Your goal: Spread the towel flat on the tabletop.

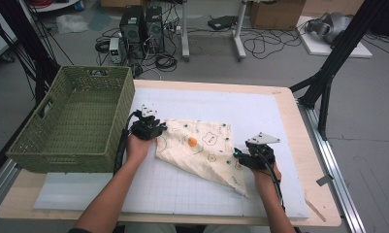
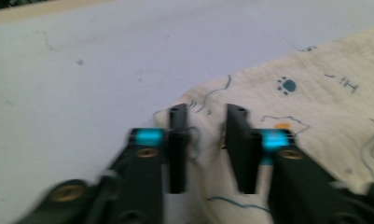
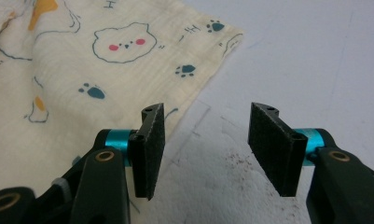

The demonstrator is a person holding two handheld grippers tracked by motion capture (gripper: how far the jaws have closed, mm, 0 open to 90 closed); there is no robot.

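Note:
A cream cloth (image 1: 197, 145) printed with bears and paw marks lies folded on the white grid mat (image 1: 260, 111). My left gripper (image 1: 158, 130) is at the cloth's left corner. In the left gripper view its jaws stand a little apart (image 2: 207, 112), with a rumpled bit of the cloth (image 2: 315, 107) between them and a gap showing, so it is open. My right gripper (image 1: 240, 156) is at the cloth's lower right edge. In the right gripper view it is wide open (image 3: 205, 109); one jaw hangs over the cloth's (image 3: 82, 60) edge, the other over bare mat.
A green woven basket (image 1: 66, 155) stands at the table's left side, close to my left hand. The wooden table's edge (image 1: 291, 116) runs along the right of the mat. Cables, computer towers and black frame legs are on the floor beyond.

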